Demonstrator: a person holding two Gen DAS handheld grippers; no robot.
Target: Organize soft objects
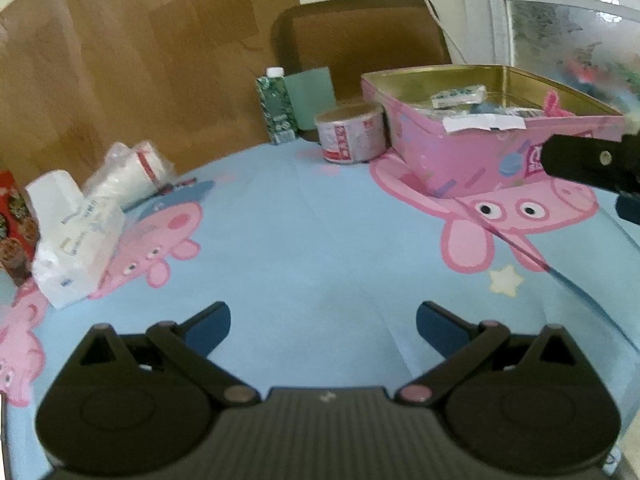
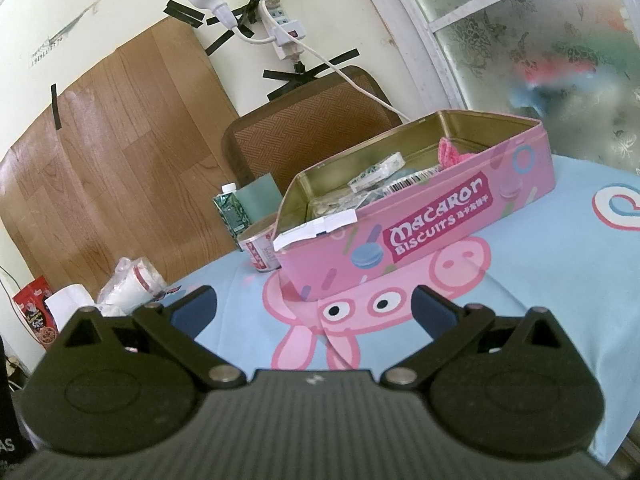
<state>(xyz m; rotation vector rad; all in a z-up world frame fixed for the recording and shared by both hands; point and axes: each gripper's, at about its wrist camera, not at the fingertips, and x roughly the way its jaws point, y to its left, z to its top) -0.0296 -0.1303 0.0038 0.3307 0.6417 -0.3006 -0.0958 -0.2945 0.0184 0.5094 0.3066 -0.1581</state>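
Blue cartoon-pig tablecloth [image 1: 320, 240] covering the table; wood-grain panel [image 2: 120, 140] and taped power strip [image 2: 286, 32] on the wall behind; frosted window [image 2: 540, 40] to the right of the pink biscuit tin [image 2: 420, 232]. Pink biscuit tin: lid off, gold inside, holding small wrapped packets [image 1: 458, 96] and a pink soft item [image 2: 450, 152] at its far right end; a white paper strip [image 2: 316, 228] hangs over its front rim. Left of the tin, touching or just beside it: a round foil-topped cup [image 1: 352, 132], then a green carton [image 1: 276, 108] with white cap. Well left of the tin: a white tissue pack [image 1: 76, 236], a clear bag of white rolls [image 1: 128, 172] behind it, a red snack packet [image 2: 34, 312] at the edge. Left gripper [image 1: 323, 328]: fingers spread wide, empty, low over bare cloth, well short of the tin. Right gripper [image 2: 314, 312]: fingers spread wide, empty, tilted, aimed at the tin's front wall, near it but apart; its black body shows at the tin's right corner in the left wrist view
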